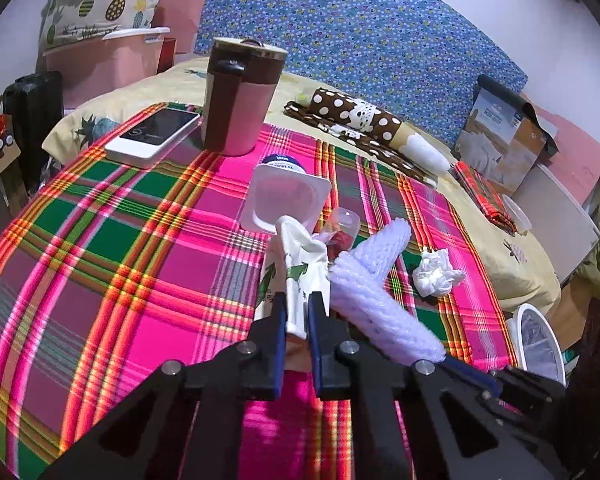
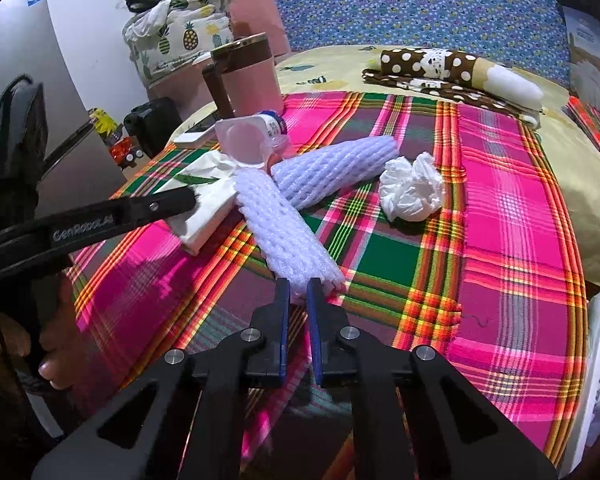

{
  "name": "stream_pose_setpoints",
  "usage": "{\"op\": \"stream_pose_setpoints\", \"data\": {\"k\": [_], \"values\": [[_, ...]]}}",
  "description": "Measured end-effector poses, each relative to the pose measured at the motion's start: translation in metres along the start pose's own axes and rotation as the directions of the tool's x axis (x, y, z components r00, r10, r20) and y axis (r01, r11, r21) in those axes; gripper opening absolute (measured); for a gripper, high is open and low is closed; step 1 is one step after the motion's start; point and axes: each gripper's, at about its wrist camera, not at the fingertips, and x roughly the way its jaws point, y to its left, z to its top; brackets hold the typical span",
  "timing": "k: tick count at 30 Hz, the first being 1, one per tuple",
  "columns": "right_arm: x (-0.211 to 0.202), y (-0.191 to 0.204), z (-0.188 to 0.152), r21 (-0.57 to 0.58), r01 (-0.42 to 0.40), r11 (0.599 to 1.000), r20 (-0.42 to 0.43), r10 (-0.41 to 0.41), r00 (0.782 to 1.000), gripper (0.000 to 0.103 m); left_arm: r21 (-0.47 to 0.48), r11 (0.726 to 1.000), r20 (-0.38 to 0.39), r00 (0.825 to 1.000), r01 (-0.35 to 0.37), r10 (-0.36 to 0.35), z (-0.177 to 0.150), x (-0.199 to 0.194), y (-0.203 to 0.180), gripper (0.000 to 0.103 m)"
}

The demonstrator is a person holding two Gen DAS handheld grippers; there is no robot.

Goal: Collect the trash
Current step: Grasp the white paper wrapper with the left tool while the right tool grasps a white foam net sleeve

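Observation:
My left gripper (image 1: 299, 308) is shut on a flattened white carton with a green leaf print (image 1: 300, 276), held just above the plaid cloth; it also shows in the right wrist view (image 2: 204, 204), with the left gripper (image 2: 192, 200) on it. My right gripper (image 2: 299, 290) is shut on the near end of a white foam net sleeve (image 2: 284, 232), which also shows in the left wrist view (image 1: 376, 312). A second foam sleeve (image 2: 332, 172) lies crossed behind it. A crumpled tissue (image 2: 410, 192), an empty plastic yogurt cup (image 1: 284, 204) and a small clear cup (image 1: 342, 232) lie nearby.
A pink-and-brown mug (image 1: 240, 100) and a white phone (image 1: 154, 136) stand at the back left of the plaid cloth (image 1: 120, 260). A polka-dot fabric roll (image 1: 364, 120) lies behind. A white bin (image 1: 536, 344) sits off the right edge.

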Motion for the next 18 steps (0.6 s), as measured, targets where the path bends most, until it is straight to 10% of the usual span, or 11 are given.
{"op": "stream_pose_setpoints", "data": {"k": [10,18], "values": [[0.002,0.008,0.009,-0.074,0.030,0.997,0.024,-0.028,0.999,0.057,0.009,1.000,0.003,1.000,-0.005,0.005,-0.004,-0.010,0.009,0.009],[0.014,0.002,0.024,-0.167,0.059,0.984,0.038,-0.054,0.998,0.059,-0.001,1.000,0.002,1.000,-0.003,0.003,-0.005,-0.011,0.018,0.009]]}}
